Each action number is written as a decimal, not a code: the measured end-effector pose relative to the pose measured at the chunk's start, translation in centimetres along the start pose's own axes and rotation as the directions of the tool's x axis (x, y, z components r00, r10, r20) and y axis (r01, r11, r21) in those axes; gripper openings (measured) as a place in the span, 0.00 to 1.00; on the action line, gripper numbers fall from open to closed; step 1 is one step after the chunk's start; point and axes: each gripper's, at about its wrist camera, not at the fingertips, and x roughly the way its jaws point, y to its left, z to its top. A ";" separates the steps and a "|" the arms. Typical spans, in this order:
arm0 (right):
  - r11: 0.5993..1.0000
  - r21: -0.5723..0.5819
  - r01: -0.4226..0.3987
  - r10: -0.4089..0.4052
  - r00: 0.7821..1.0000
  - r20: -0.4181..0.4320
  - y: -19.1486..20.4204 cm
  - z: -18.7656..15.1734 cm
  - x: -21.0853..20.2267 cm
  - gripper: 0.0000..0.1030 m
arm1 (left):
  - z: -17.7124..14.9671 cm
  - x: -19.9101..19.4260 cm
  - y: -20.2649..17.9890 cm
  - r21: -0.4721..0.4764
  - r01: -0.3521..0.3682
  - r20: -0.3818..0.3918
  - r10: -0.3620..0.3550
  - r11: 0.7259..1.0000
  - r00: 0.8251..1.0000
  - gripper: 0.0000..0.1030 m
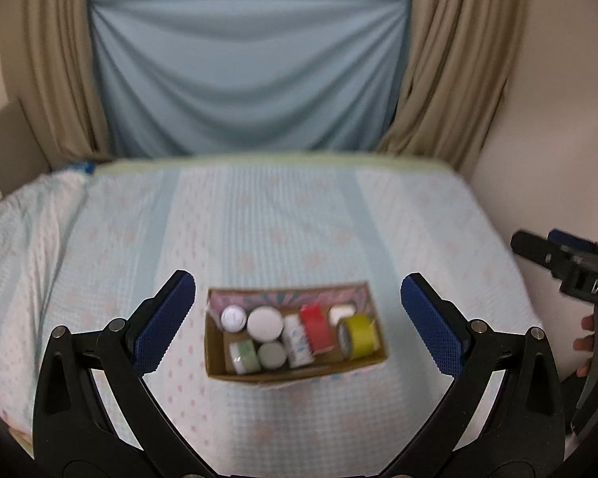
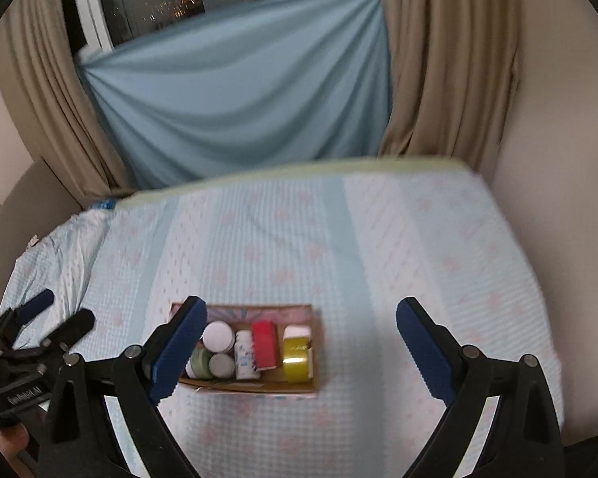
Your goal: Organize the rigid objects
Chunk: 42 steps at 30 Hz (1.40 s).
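Observation:
A small cardboard box [image 1: 372,362] sits on the bed and also shows in the right wrist view [image 2: 317,374]. It holds several items: a yellow tape roll [image 1: 358,336] [image 2: 297,360], a red box [image 1: 315,326] [image 2: 265,344], a white bottle [image 1: 297,340] [image 2: 245,354], white round lids [image 1: 264,323] [image 2: 218,335] and green jars [image 1: 245,354]. My left gripper [image 1: 299,310] is open and empty, above and in front of the box. My right gripper [image 2: 301,338] is open and empty, its left finger [image 2: 181,352] covering the box's left end.
The bed has a light blue patterned sheet [image 1: 299,219] [image 2: 418,239]. Bunched bedding [image 1: 20,239] lies at the left. Beige curtains [image 1: 450,59] and a blue drape [image 1: 247,71] hang behind. A wall [image 1: 538,159] runs along the right edge of the bed.

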 end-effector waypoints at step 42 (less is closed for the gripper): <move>0.997 -0.052 0.058 -0.042 0.960 0.276 -5.7 -3.2 -13.1 0.92 | -2.7 -12.4 -9.9 0.015 -0.064 0.244 0.058 0.998 0.968 1.00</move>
